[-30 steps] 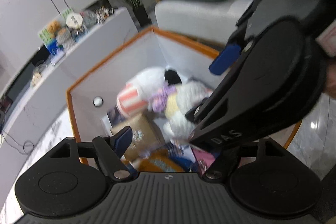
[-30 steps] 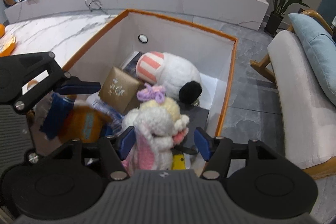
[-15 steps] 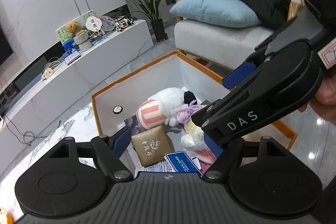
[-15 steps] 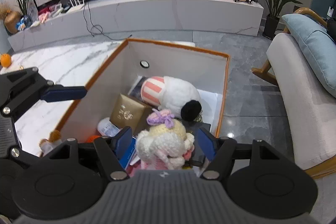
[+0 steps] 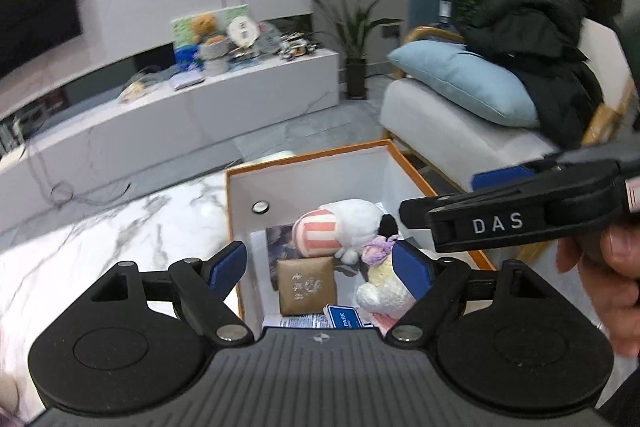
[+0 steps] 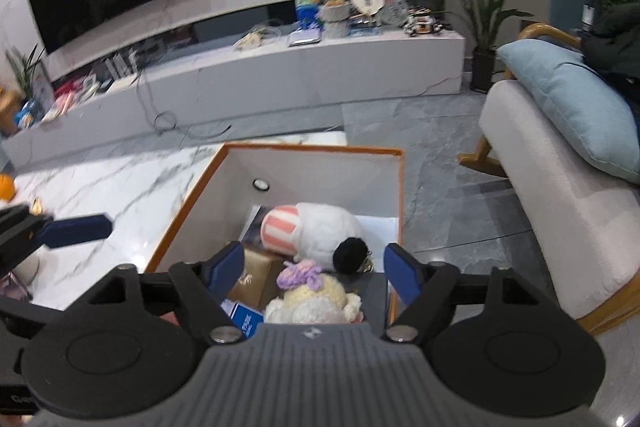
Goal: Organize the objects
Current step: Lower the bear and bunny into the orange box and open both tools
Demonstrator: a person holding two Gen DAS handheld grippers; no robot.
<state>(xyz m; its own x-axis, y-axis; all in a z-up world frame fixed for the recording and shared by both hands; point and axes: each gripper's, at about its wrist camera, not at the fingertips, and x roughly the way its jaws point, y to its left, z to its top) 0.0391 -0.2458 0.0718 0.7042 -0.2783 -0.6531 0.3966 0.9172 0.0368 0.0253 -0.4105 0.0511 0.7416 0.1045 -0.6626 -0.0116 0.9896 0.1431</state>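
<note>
Status: the sorting appears largely complete, judging by the contents of the box [image 6: 394,195]. The orange-rimmed box stands on the floor against the right edge of the marble table [image 6: 120,187]. It already holds a white plush toy with a striped end [image 6: 316,227], a knitted doll with a purple bow [image 6: 316,297], a gold packet [image 5: 306,285] and a blue card [image 5: 346,317], with other items partly hidden underneath.

Left gripper [image 5: 320,267]: fingers spread wide, nothing between them, held above the near left side of the box.

Right gripper [image 6: 314,267]: fingers spread wide, nothing between them, held above the near end of the box with the knitted doll directly below.

Remaining work: an orange fruit [image 6: 6,187] and 1 small unidentifiable item lie at the far left of the table. Whether these belong in the box cannot be determined. Neither gripper carries anything, so any further step starts with a new pickup.
</note>
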